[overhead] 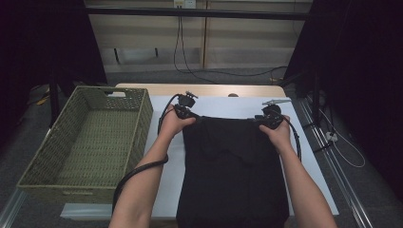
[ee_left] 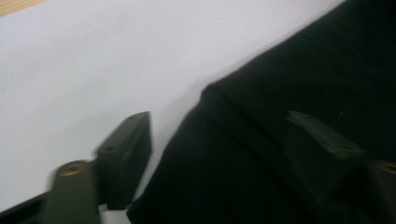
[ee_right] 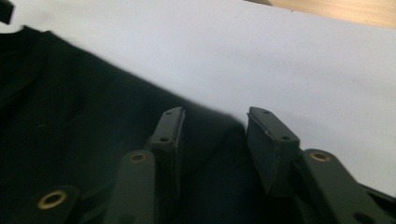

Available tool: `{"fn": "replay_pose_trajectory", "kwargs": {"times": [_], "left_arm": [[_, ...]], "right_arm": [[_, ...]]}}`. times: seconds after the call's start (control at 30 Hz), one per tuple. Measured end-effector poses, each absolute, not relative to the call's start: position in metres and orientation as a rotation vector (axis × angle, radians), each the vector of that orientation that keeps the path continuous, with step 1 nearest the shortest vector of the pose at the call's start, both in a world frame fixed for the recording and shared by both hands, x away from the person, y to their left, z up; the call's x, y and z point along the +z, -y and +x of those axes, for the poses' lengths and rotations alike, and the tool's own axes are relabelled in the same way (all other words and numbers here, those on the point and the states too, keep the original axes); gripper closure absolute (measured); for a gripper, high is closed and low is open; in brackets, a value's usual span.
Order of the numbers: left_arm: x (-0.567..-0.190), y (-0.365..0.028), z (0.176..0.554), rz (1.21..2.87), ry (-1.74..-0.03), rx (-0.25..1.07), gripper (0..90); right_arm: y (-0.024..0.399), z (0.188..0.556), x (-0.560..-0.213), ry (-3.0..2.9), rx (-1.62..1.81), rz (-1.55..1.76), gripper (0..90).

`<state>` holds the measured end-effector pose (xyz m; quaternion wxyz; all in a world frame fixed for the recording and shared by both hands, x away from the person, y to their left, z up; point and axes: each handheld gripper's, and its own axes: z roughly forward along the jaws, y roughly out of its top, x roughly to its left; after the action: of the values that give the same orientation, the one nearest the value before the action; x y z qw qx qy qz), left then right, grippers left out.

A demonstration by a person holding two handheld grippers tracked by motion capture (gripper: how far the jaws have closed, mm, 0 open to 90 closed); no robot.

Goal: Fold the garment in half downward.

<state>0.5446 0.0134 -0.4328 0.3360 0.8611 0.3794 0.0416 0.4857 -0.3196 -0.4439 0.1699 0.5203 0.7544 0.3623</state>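
**Both grippers at the far corners of a folded black garment**

High view puts the white table cover (overhead: pixel 228 107) at the centre, with its near edge cut off by the bottom of the picture and much of it hidden under the black garment (overhead: pixel 233 175). That garment lies folded flat, running from the middle of the table toward the person, and its near end also runs out of frame; its folds are hard to read because the cloth is so dark. To the left, a green woven basket (overhead: pixel 138 118) stands just beside the cover.

At the garment's far left corner sits the left gripper (ee_left: pixel 219 135). In the left gripper view its jaws stand wide apart: one is over the white cover, the other is a dim shape above the black cloth, blurred and barely set off from it. The garment's corner lies between them, with no pad pressing on it.

At the far right corner sits the right gripper (ee_right: pixel 215 140). In the right gripper view its jaws are parted, with a rounded edge of the garment in the gap; neither pad clamps it.
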Motion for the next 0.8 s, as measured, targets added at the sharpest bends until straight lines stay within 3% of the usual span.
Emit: {"fn": "replay_pose_trajectory", "kwargs": {"times": [0.1,0.37,0.6,0.8], "left_arm": [[-0.430,-0.015,0.535,2.252,-0.958,0.111,14.9],[-0.430,-0.012,0.503,2.240,-0.904,0.083,9.5],[-0.432,-0.010,0.479,2.215,-0.859,0.058,8.4],[-0.436,-0.010,0.457,2.207,-0.820,0.049,8.9]], "right_arm": [[0.321,0.471,-0.438,-2.133,1.076,1.473,49.6],[0.321,0.426,-0.434,-2.175,1.142,1.434,41.4],[0.313,0.390,-0.436,-2.206,1.177,1.379,43.2],[0.306,0.367,-0.443,-2.227,1.198,1.400,51.7]]}}
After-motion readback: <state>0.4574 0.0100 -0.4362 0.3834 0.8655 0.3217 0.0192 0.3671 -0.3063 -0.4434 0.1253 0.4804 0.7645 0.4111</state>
